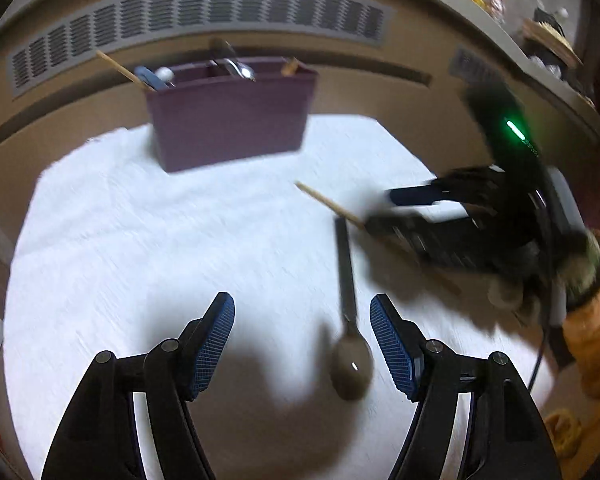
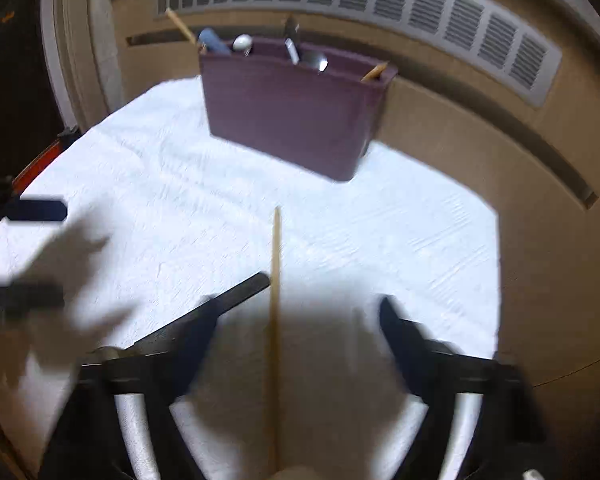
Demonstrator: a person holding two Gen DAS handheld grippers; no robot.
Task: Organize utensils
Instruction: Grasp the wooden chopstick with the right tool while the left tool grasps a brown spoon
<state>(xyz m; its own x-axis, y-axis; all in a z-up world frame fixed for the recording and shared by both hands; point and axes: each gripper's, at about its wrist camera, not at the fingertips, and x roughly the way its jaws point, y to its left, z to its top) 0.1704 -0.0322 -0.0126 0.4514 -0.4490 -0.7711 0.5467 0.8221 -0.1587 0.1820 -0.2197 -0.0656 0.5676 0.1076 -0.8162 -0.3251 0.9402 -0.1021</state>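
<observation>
Two utensils remained on the white cloth (image 1: 140,220) as I brought both tools down over them. The purple caddy (image 1: 232,120), standing at the far edge of the cloth against the vented wall unit (image 1: 200,12), already held most of the set: a chopstick and a blue-handled piece in its left compartment, metal cutlery in the middle, another wooden stick at the right end.

Still to be stowed were a dark-handled spoon (image 1: 350,336) and a wooden chopstick (image 1: 328,200), lying close together near the front of the cloth.

My left gripper (image 1: 302,340) hung released, jaws wide, with the spoon's bowl lying between them, nearer the right finger and untouched.

My right gripper (image 2: 296,320) straddled the chopstick (image 2: 275,320), its jaws apart on either side. The right wrist view was badly smeared, so I could only say the pads did not appear to press on the stick.

I judged the sorting well over halfway, with two pickups and two drops into the caddy (image 2: 292,116) left.
</observation>
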